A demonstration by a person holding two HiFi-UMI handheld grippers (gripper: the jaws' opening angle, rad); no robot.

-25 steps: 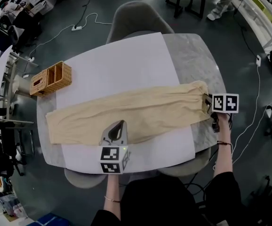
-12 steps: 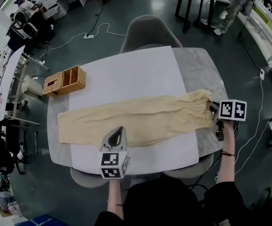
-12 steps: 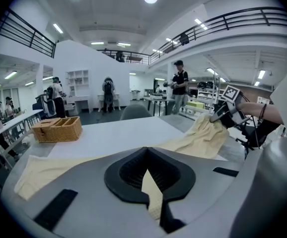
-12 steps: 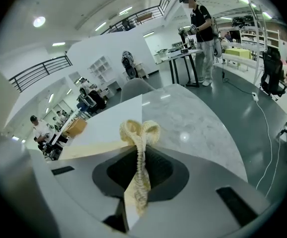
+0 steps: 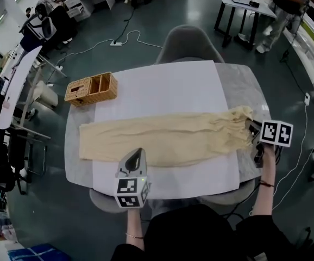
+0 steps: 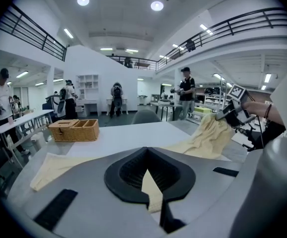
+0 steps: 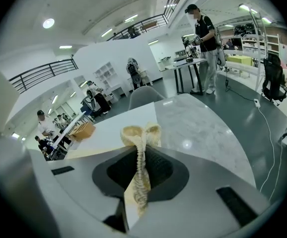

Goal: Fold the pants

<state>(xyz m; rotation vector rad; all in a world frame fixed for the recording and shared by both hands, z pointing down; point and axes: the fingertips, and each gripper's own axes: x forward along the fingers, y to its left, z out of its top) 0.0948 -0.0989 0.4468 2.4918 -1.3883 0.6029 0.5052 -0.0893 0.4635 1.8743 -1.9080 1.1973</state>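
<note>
Right gripper (image 7: 137, 175): clamped narrowly on the gathered waistband of the long beige cloth pants (image 5: 162, 139).
Left gripper (image 6: 148, 182): closed on the near mid-leg edge.
Change: the waist end is now raised off the white sheet (image 5: 168, 91).
Meaning: the fold is judged begun.

The left hand-held gripper (image 6: 149, 181) has its jaws closed on an edge of the pale yellow cloth pants (image 6: 203, 139). The pants stretch across the white worktop (image 6: 128, 133), rising at the right toward the right hand-held gripper (image 6: 231, 115). A woven wicker basket (image 6: 74, 130) stands far left.
</note>
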